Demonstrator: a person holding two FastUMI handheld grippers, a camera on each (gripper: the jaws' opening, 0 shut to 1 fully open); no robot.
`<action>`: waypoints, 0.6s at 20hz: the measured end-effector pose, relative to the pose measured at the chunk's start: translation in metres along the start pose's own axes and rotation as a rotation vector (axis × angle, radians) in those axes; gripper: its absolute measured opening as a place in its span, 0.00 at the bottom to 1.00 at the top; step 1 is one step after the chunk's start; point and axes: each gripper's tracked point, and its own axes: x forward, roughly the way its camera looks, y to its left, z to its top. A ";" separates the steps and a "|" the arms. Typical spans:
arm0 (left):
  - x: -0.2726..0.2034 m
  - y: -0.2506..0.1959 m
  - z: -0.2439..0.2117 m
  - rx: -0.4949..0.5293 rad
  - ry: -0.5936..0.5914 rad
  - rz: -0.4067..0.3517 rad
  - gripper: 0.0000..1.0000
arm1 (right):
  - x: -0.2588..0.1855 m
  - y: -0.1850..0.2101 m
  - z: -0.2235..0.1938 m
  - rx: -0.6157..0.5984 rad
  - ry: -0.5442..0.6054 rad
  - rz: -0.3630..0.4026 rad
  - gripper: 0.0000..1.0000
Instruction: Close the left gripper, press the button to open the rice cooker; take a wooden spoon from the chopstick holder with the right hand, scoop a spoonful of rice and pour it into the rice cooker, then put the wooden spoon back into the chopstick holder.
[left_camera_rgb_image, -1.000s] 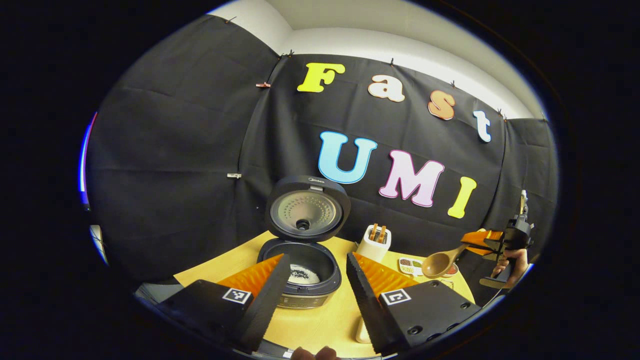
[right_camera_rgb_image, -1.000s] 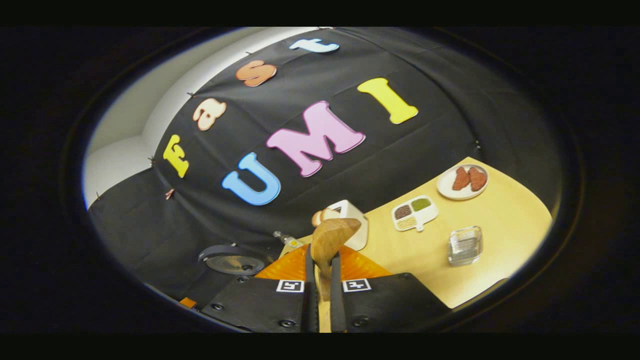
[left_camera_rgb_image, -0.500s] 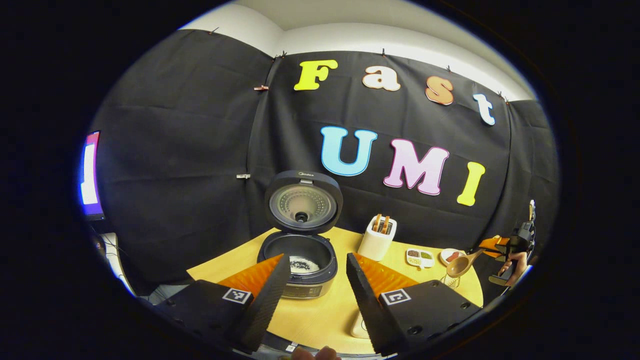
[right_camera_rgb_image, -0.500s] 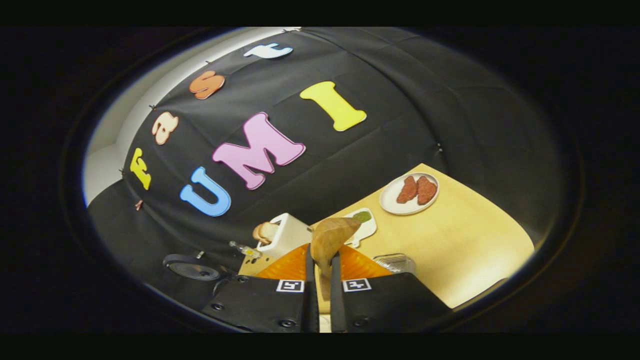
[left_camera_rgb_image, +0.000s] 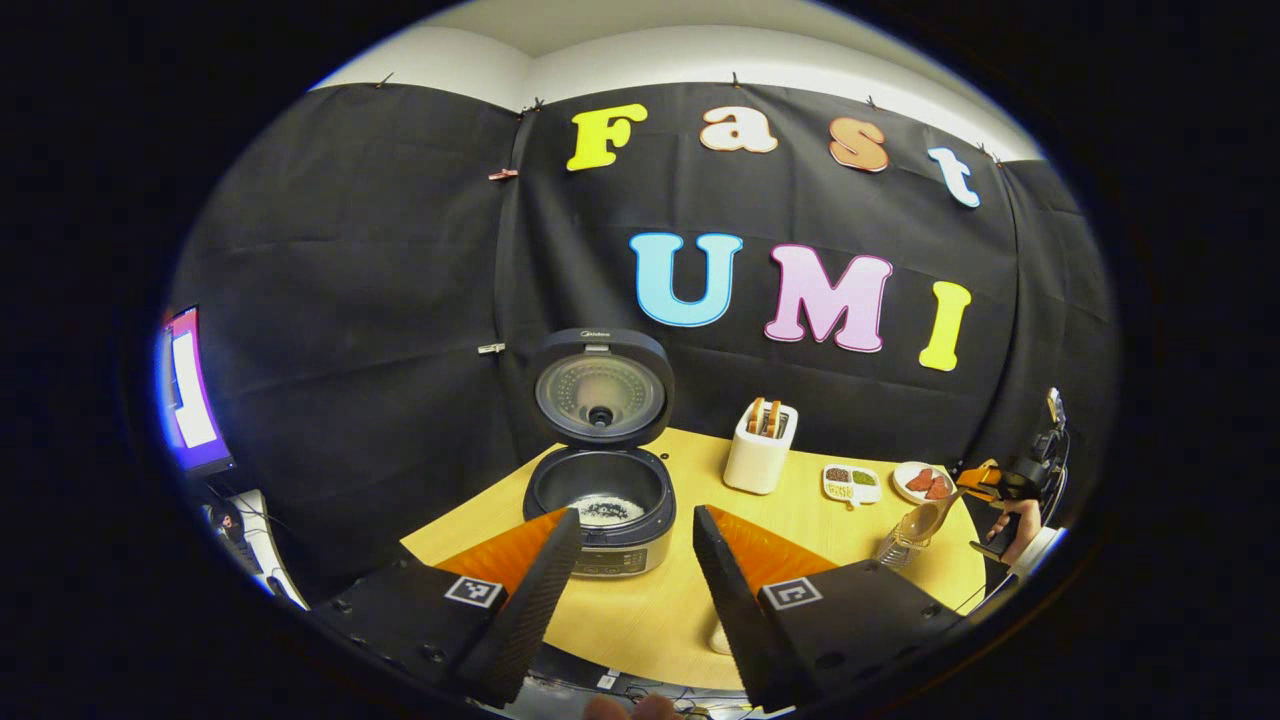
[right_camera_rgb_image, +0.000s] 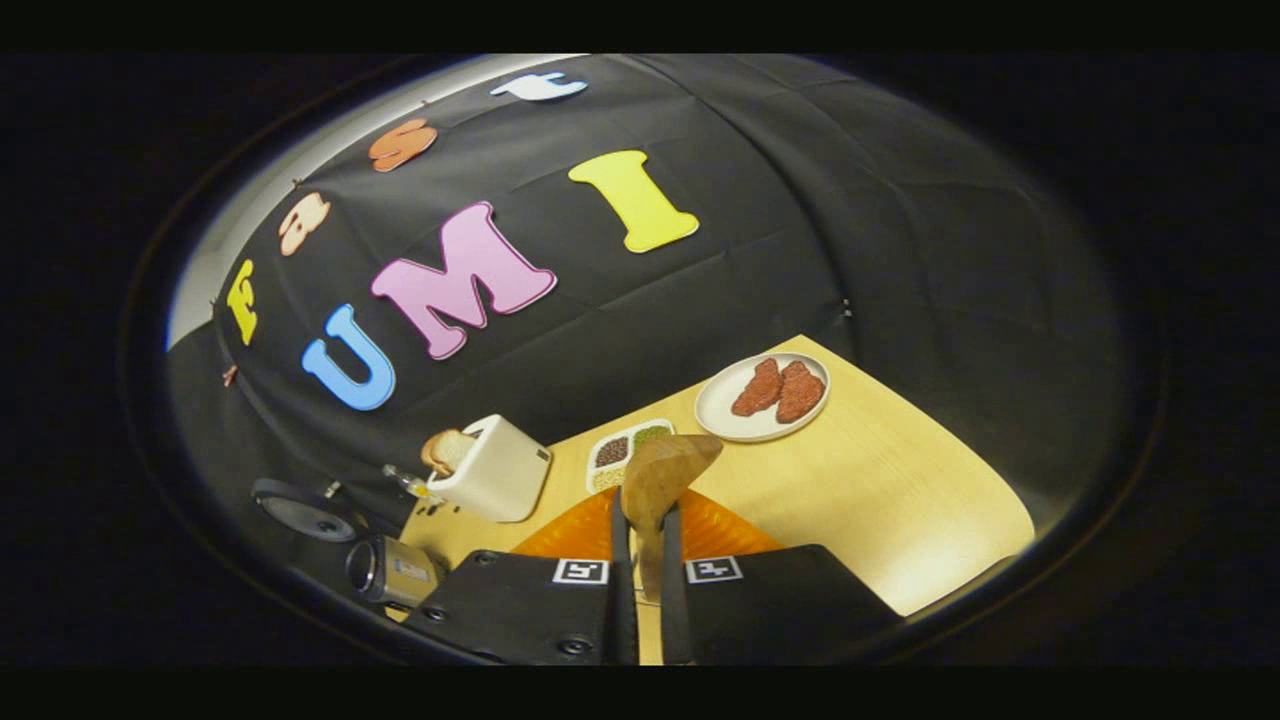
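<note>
A: The rice cooker (left_camera_rgb_image: 600, 500) stands open on the counter (left_camera_rgb_image: 650, 620), white rice inside; the left gripper (left_camera_rgb_image: 627, 580) hangs before it, fingers apart.

B: The right gripper (right_camera_rgb_image: 640, 560) pinches the brown wooden spoon (right_camera_rgb_image: 665, 475) above the counter, near the chopstick holder (right_camera_rgb_image: 495, 470).

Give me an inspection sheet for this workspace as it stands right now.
Surface: light wooden table.
Job's things: dark round rice cooker, lid up, white rice inside; white chopstick holder upright; wooden spoon over the clear glass container.
Clutter: white divided dish of grains; white plate with red pieces.
Grippers: left gripper open, holds nothing; right gripper shut on the spoon handle.
Cables: a few below the table's near edge.
Surroundings: black cloth wall; lit screen at left.
</note>
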 end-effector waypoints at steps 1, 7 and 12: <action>0.001 -0.004 0.000 0.009 0.005 -0.007 0.79 | 0.004 -0.001 -0.007 -0.012 0.011 -0.002 0.13; 0.000 -0.019 0.002 0.036 0.008 -0.021 0.79 | 0.016 -0.005 -0.039 -0.079 0.045 -0.033 0.13; -0.001 -0.019 -0.003 0.015 0.020 -0.020 0.79 | 0.018 -0.006 -0.044 -0.088 0.061 -0.021 0.16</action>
